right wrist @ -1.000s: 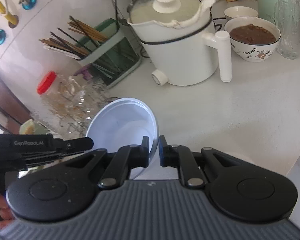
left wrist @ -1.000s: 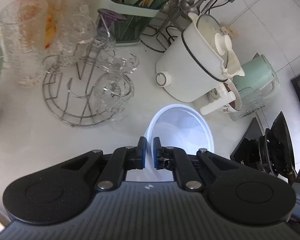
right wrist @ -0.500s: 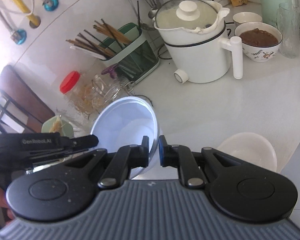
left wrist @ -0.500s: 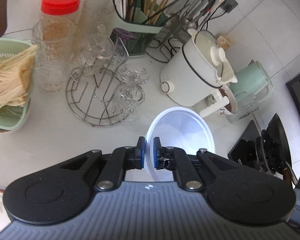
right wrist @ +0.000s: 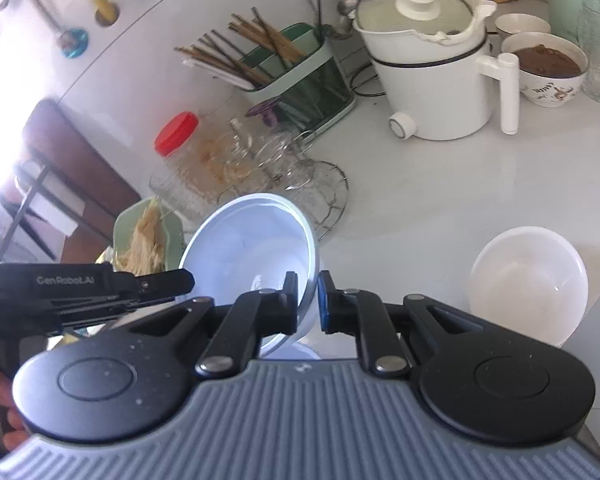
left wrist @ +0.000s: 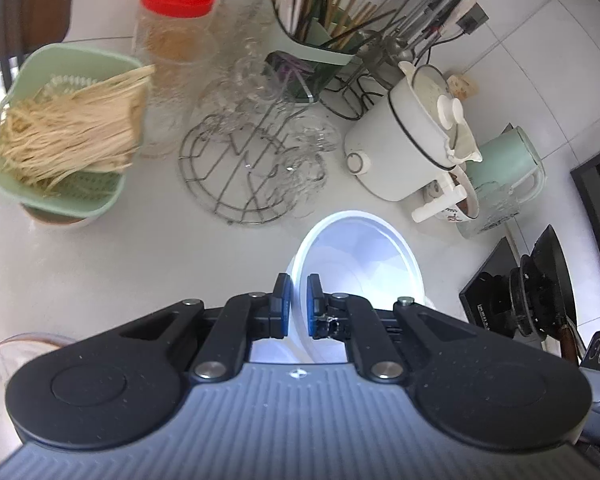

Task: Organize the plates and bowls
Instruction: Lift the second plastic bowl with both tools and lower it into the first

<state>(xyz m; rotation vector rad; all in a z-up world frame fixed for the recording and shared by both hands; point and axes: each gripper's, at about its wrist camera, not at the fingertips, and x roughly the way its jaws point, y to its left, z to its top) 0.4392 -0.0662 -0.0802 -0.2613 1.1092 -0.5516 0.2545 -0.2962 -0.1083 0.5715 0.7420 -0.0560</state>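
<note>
A white bowl (left wrist: pixel 360 256) hangs tilted above the white counter, held at two places on its rim. My left gripper (left wrist: pixel 298 304) is shut on the near rim in the left wrist view. In the right wrist view my right gripper (right wrist: pixel 308 300) is shut on the bowl (right wrist: pixel 252 244) at its right rim, while the left gripper (right wrist: pixel 180 280) grips the opposite side. A second white bowl (right wrist: pixel 528 284) sits upright on the counter at the right. A glass plate with a leaf pattern (left wrist: pixel 4 364) shows at the lower left edge.
Behind the bowl stand a wire rack of glasses (left wrist: pixel 256 168), a red-lidded jar (left wrist: pixel 176 20), a green basket of noodles (left wrist: pixel 64 136), a chopstick holder (left wrist: pixel 320 44), a white electric pot (left wrist: pixel 408 140), a bowl of brown food (right wrist: pixel 548 64) and a green kettle (left wrist: pixel 508 160). A black stove (left wrist: pixel 540 284) lies at the right.
Both grippers have drawn back and upward with the white bowl held between them. The green noodle basket, the glass plate and the second white bowl have come into view.
</note>
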